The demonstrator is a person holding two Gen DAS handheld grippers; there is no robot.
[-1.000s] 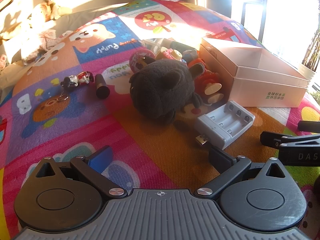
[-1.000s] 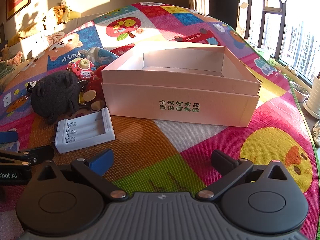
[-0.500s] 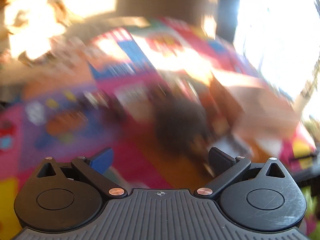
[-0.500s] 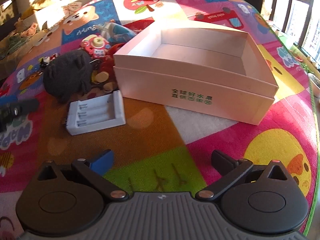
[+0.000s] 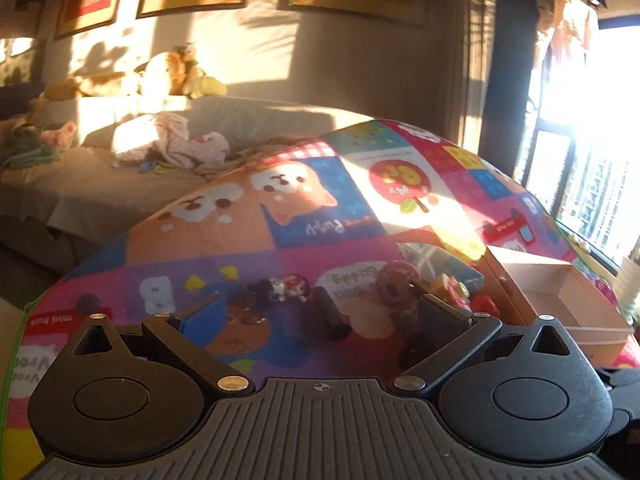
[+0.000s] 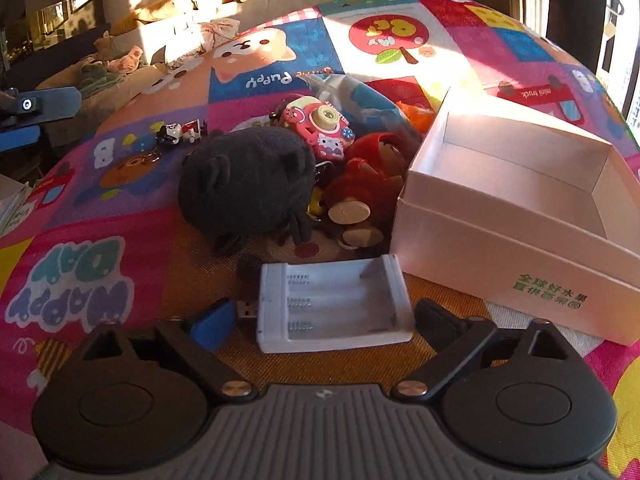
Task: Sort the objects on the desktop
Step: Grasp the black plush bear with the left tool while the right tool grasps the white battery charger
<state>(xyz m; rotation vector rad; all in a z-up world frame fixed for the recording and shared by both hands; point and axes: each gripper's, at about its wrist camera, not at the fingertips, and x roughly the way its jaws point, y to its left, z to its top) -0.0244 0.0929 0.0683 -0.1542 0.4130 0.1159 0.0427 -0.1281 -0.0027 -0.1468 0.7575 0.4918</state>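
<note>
My right gripper (image 6: 324, 322) is open, its two fingers on either side of a white battery charger (image 6: 332, 306) lying on the colourful mat. Behind the charger lie a dark grey plush (image 6: 248, 184), a red plush (image 6: 368, 184) and a pink toy camera (image 6: 320, 128). An open white box (image 6: 480, 248) stands to the right. My left gripper (image 5: 324, 316) is open and empty, raised above the mat. It faces a small figurine (image 5: 284, 286), a dark cylinder (image 5: 330, 314) and the box (image 5: 560, 304).
A grey sofa (image 5: 120, 184) with plush toys and clothes stands beyond the mat's far edge. A bright window (image 5: 592, 160) is on the right. The left gripper's blue finger (image 6: 44, 104) shows at the left edge of the right wrist view.
My right gripper moved left and forward from facing the box and now brackets the battery charger. My left gripper swung up and back, now looking over the mat toward the sofa.
</note>
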